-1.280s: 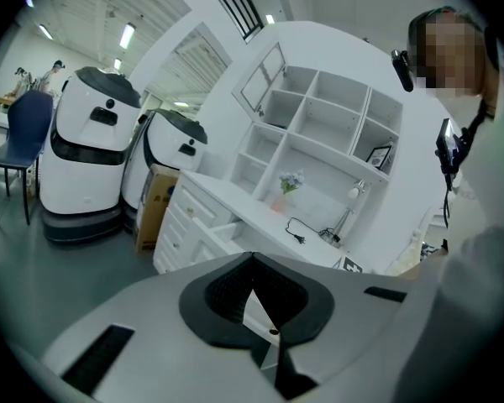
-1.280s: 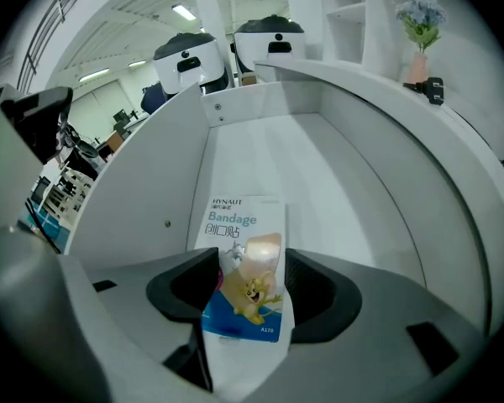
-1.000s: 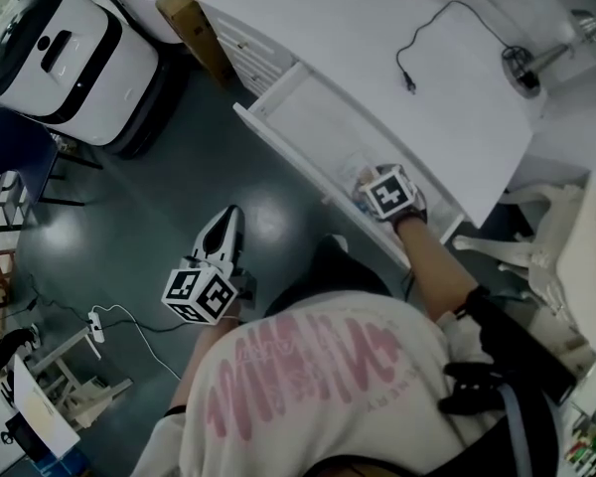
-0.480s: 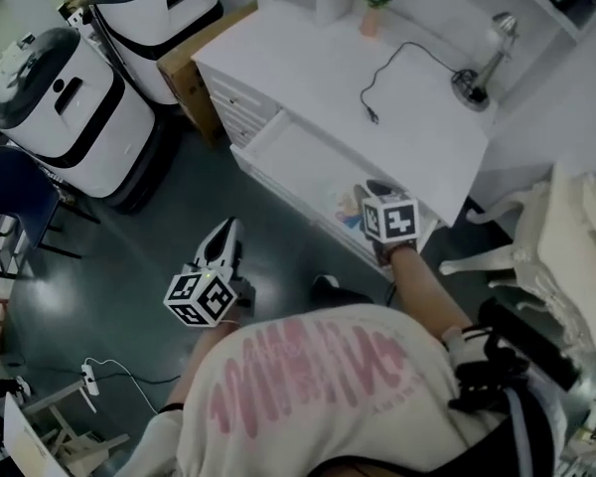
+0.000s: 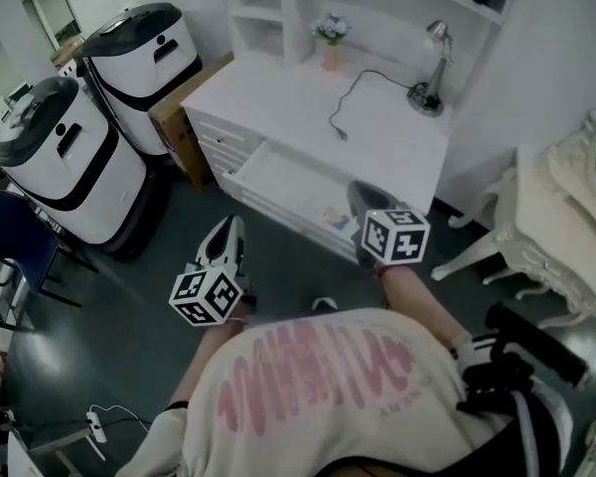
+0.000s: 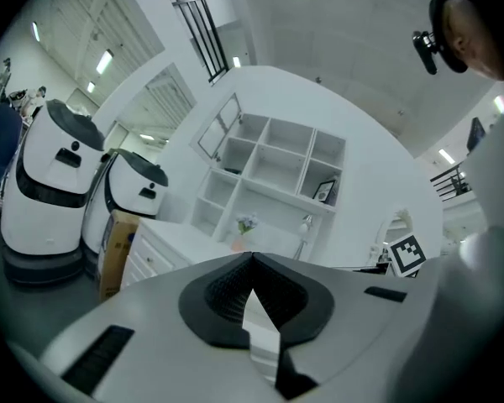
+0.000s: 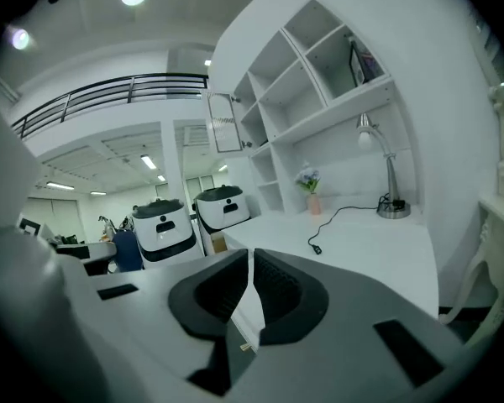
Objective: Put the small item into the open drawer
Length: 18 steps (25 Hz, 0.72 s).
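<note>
The open drawer (image 5: 278,179) juts from the front of the white desk (image 5: 377,137). A small colourful item (image 5: 335,217) lies at the drawer's right end. My right gripper (image 5: 361,199) hangs just over that end, apart from the item; its jaws are shut with nothing between them, as the right gripper view (image 7: 250,263) shows. My left gripper (image 5: 227,233) hovers over the dark floor in front of the drawer. Its jaws meet in the left gripper view (image 6: 252,263) and hold nothing.
Two white wheeled machines (image 5: 70,157) and a cardboard box (image 5: 184,107) stand left of the desk. On the desk are a lamp (image 5: 432,68), a black cable (image 5: 353,102) and a flower vase (image 5: 330,43). A blue chair (image 5: 15,237) is far left, white carved furniture (image 5: 566,217) right.
My right gripper has drawn back out of the drawer, leaving the small item inside. The head view has lifted and now takes in the shelves. The left gripper has hardly moved.
</note>
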Available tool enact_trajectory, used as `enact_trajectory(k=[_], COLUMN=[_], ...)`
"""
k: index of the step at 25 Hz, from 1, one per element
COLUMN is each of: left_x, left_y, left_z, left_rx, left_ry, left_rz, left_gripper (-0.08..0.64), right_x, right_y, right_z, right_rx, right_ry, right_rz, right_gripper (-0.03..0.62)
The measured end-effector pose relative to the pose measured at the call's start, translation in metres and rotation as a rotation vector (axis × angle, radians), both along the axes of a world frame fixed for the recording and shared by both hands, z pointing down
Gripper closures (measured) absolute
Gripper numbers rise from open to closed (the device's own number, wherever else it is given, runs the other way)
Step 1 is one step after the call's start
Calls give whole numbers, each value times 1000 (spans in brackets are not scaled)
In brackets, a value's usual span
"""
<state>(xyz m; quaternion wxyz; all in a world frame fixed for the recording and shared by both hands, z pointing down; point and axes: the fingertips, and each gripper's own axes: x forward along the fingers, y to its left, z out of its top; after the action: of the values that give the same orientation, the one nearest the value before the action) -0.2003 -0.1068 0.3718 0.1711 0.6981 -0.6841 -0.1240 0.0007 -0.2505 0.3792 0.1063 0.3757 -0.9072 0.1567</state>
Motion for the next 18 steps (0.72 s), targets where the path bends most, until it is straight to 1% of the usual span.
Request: enact_trajectory(k=[3,7,13,18], left_x=[9,20,40,47], left_y=[13,26,44,60], left_z=[-4,-8,-15,-10], left_rx=[13,22,43,33], left_ry=[-5,-2,-2,4], left_rz=[39,68,97,115], left_gripper=[531,531,531,531], right_x=[8,23,37,44], right_y=[24,50,81,100], right_z=[-11,-12,-12,-7], right_rx=[39,34,39,31], right_ry=[12,4,21,27], right_rz=[19,49,45,59], right_gripper=[560,566,566,566])
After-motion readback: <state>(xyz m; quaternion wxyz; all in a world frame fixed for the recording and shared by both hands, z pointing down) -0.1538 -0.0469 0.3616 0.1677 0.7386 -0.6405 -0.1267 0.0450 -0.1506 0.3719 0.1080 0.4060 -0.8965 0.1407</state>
